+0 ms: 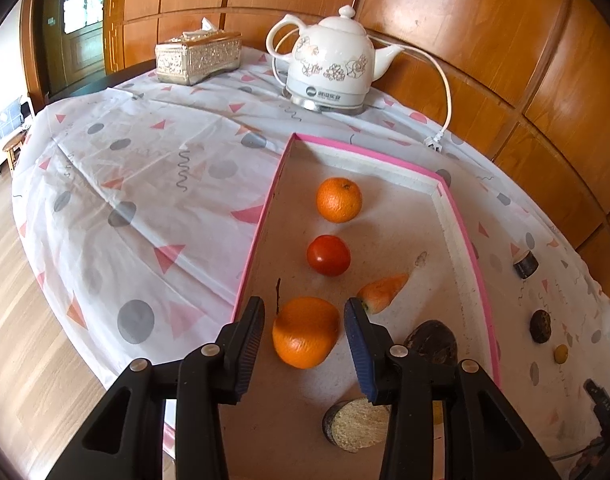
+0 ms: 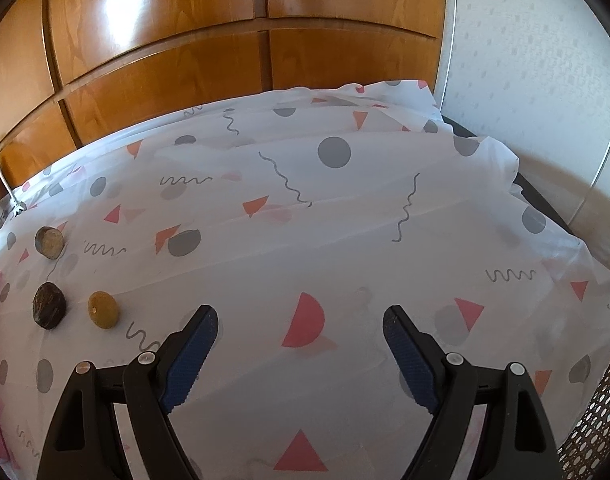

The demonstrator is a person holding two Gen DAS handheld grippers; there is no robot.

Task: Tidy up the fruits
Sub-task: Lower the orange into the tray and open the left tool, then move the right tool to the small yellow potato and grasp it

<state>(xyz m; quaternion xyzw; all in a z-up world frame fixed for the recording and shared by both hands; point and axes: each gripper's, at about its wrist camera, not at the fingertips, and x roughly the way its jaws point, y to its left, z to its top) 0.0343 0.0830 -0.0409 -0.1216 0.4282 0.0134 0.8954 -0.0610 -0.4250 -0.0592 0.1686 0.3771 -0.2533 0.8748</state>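
A pink-rimmed tray (image 1: 265, 204) lies on the patterned tablecloth. On its floor rest an orange (image 1: 339, 199), a red tomato (image 1: 329, 255), an orange-pink carrot-like piece (image 1: 381, 292), a dark fruit (image 1: 431, 342), a cut round piece (image 1: 357, 424) and a nearer orange (image 1: 305, 332). My left gripper (image 1: 305, 310) is open and straddles the nearer orange, with narrow gaps at both pads. My right gripper (image 2: 301, 320) stands wide open over bare cloth with nothing between its fingers. To its left lie a brown round fruit (image 2: 49, 242), a dark one (image 2: 49, 306) and a yellow-brown one (image 2: 103, 309).
A white floral kettle (image 1: 329, 68) with cord and plug (image 1: 435, 144) and a gold tissue box (image 1: 199, 58) stand at the back. Wood panelling runs behind the table. The table's edge drops to the floor on the left; a woven chair (image 2: 593, 420) is at the right.
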